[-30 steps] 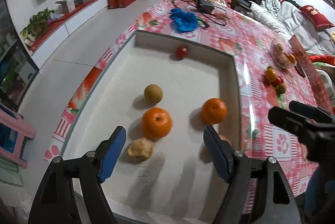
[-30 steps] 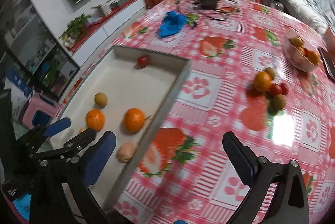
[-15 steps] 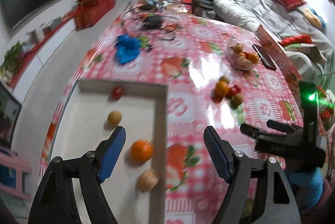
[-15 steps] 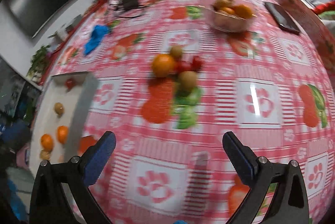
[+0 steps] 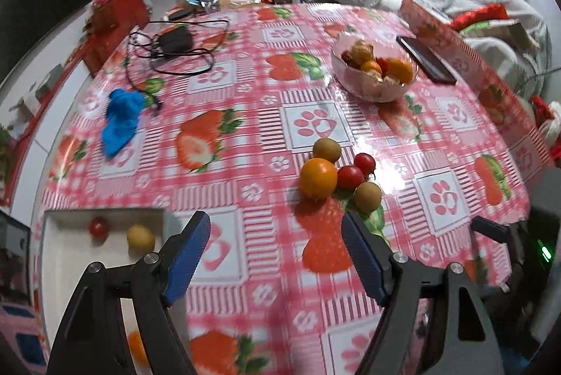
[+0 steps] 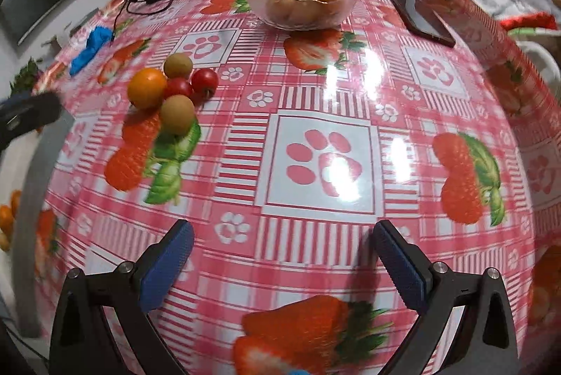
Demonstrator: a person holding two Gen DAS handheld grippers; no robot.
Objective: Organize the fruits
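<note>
Hovering wide apart and empty, both tongs (image 5: 277, 252) (image 6: 282, 264) face the round, smooth orange (image 5: 318, 178) mid-desk; squeeze its middle gently.

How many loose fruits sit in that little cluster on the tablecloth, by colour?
Orange: 1
Red: 2
Brown: 2
Total: 5
</note>
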